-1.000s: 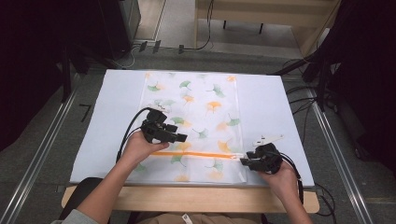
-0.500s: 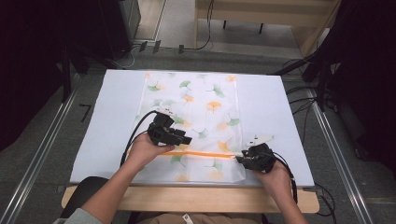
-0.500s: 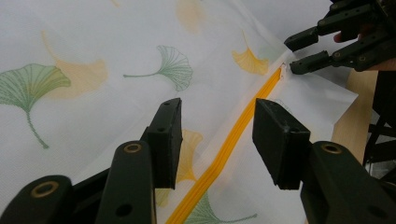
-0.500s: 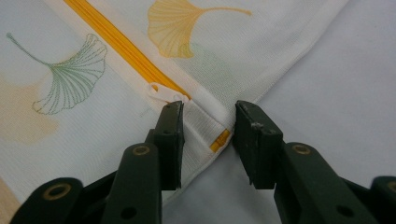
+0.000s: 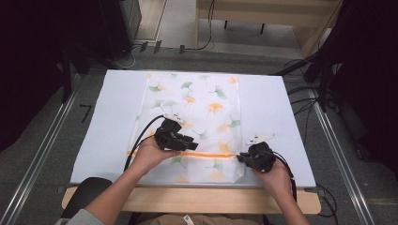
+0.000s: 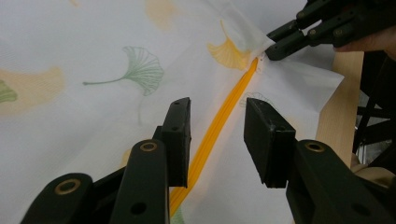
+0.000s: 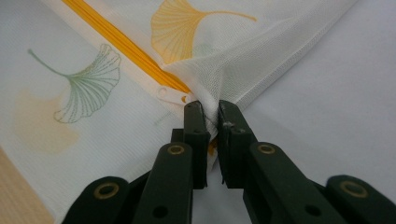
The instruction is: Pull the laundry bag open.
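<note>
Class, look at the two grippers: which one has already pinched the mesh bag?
The right gripper: its jaws are shut on the mesh bag at the zip's end. The left gripper only straddles the orange zip, jaws apart.

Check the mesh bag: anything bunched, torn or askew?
No tears visible. The mesh bag lies flat except at the orange zipper's end, where the right gripper pinches the fabric into a raised fold. The left gripper straddles the zipper, pads off it.

no legible text, labels, brands or numbers anywhere
</note>
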Demonstrator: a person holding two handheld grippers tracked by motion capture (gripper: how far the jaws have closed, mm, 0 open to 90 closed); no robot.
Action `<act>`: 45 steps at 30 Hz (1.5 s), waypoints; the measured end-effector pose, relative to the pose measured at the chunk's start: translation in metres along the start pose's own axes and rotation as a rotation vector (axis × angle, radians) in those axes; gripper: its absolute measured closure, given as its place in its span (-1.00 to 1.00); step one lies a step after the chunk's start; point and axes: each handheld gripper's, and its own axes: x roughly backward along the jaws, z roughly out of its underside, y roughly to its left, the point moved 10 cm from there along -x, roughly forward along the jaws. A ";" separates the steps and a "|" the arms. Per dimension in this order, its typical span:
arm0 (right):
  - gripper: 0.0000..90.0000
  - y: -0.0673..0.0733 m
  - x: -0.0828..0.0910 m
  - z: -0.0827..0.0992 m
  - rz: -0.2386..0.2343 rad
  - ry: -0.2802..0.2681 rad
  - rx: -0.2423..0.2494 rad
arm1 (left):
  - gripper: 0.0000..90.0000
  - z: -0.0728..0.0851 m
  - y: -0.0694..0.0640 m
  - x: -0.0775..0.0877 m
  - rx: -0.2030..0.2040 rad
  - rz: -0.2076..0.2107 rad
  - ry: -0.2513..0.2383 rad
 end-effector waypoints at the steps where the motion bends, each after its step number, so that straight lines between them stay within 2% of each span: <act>1: 0.89 -0.001 0.000 0.000 -0.015 -0.001 -0.012 | 0.36 0.000 0.000 0.000 0.000 0.000 0.000; 2: 0.89 -0.001 0.001 -0.001 -0.035 -0.004 -0.026 | 0.35 0.000 -0.005 -0.004 -0.013 0.012 0.010; 6: 0.89 0.000 0.007 -0.005 -0.056 -0.024 -0.044 | 0.32 0.000 -0.013 -0.010 -0.027 0.037 0.016; 9: 0.89 0.000 0.012 -0.008 -0.071 -0.040 -0.055 | 0.30 -0.002 -0.022 -0.018 -0.043 0.061 0.002; 14: 0.89 0.001 0.018 -0.010 -0.094 -0.046 -0.076 | 0.35 -0.003 -0.032 -0.029 -0.080 0.073 0.011; 24: 0.88 0.003 0.027 -0.017 -0.102 -0.071 -0.045 | 0.43 -0.005 -0.049 -0.055 -0.106 0.104 0.043; 27: 0.88 0.004 0.028 -0.018 -0.104 -0.075 -0.034 | 0.44 -0.008 -0.053 -0.061 -0.118 0.099 0.046; 28: 0.88 0.004 0.029 -0.019 -0.106 -0.077 -0.031 | 0.44 -0.010 -0.054 -0.063 -0.119 0.109 0.037; 35: 0.88 0.007 0.032 -0.021 -0.111 -0.084 -0.016 | 0.45 -0.016 -0.059 -0.074 -0.113 0.111 0.029; 45: 0.88 0.014 0.034 -0.027 -0.134 -0.097 0.020 | 0.47 -0.022 -0.064 -0.087 -0.141 0.103 0.029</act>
